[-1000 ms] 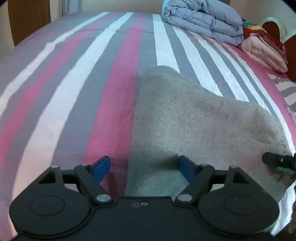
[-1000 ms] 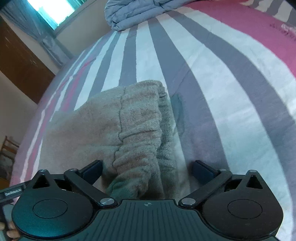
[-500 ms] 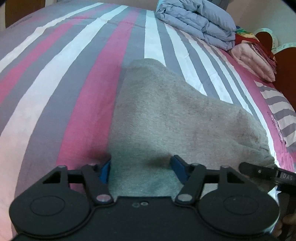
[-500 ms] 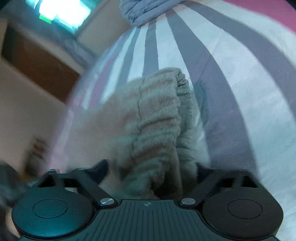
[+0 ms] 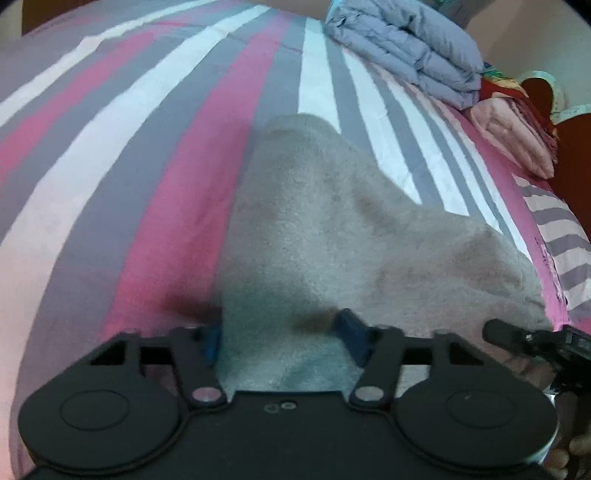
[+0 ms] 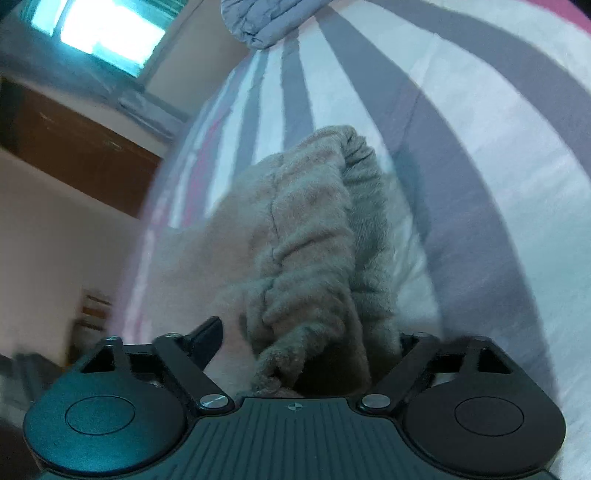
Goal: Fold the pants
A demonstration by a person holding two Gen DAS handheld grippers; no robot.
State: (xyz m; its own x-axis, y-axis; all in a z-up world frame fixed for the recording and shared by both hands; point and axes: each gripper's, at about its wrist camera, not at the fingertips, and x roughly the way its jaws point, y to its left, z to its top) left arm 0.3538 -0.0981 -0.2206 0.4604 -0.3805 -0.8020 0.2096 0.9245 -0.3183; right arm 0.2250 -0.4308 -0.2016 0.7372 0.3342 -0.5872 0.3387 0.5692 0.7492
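Grey-beige fleece pants (image 5: 332,229) lie folded on the striped bed. My left gripper (image 5: 280,336) has its blue fingertips either side of the near cloth edge, jaws still apart, cloth bunched between them. In the right wrist view, the gathered elastic waistband of the pants (image 6: 317,236) runs into my right gripper (image 6: 310,343), whose jaws stand wide with cloth between them; the right fingertip is hidden by cloth. The right gripper also shows at the right edge of the left wrist view (image 5: 532,336).
The bed sheet (image 5: 129,147) has pink, grey and white stripes. A folded lilac-grey quilt (image 5: 406,48) and pink folded bedding (image 5: 513,136) lie at the far right. A window (image 6: 99,29) and a brown wooden cupboard (image 6: 74,144) stand beyond the bed.
Both grippers moved forward onto the pants, so cloth now fills the gap between each pair of jaws. The right gripper tilted and swung, lifting the waistband; the left jaws narrowed around the edge.
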